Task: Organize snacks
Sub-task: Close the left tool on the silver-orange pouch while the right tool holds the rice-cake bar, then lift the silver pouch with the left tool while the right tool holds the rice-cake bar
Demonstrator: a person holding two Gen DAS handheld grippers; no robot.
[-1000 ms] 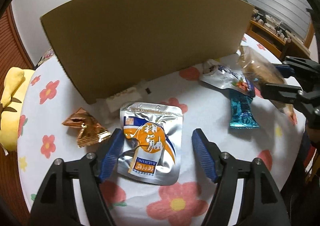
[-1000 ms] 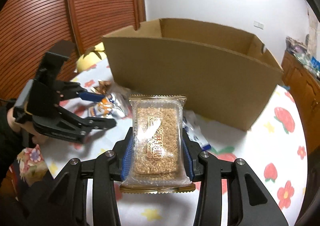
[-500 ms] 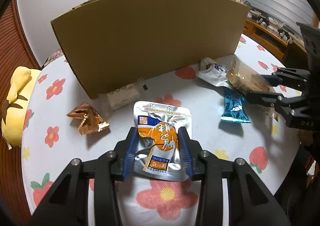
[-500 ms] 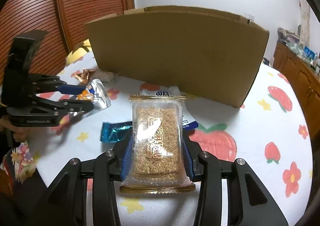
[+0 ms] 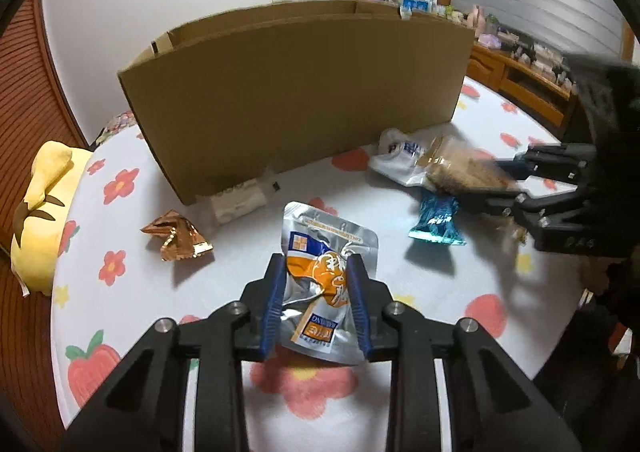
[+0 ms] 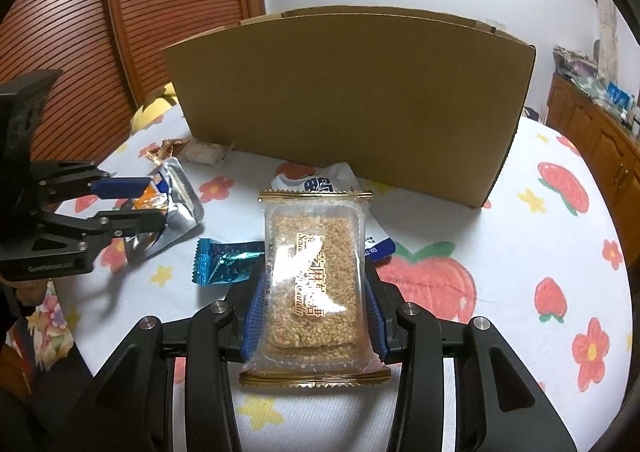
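My left gripper (image 5: 316,272) is shut on a silver and orange foil pouch (image 5: 326,252) and holds it crumpled, a little above the table; it also shows in the right wrist view (image 6: 168,196). My right gripper (image 6: 314,292) is shut on a clear sesame candy pack (image 6: 314,284), which also shows in the left wrist view (image 5: 460,170). An open cardboard box (image 5: 296,92) stands behind both (image 6: 352,92).
On the flowered tablecloth (image 6: 500,244) lie a teal wrapper (image 5: 436,218), a white and blue packet (image 5: 400,156), a copper foil wrapper (image 5: 176,236) and a small white packet (image 5: 238,204). A yellow plush (image 5: 40,204) sits at the left edge.
My left gripper closed on the foil pouch and lifted it, crumpling it. My right gripper, still holding the sesame pack, drew back and lower from the box.
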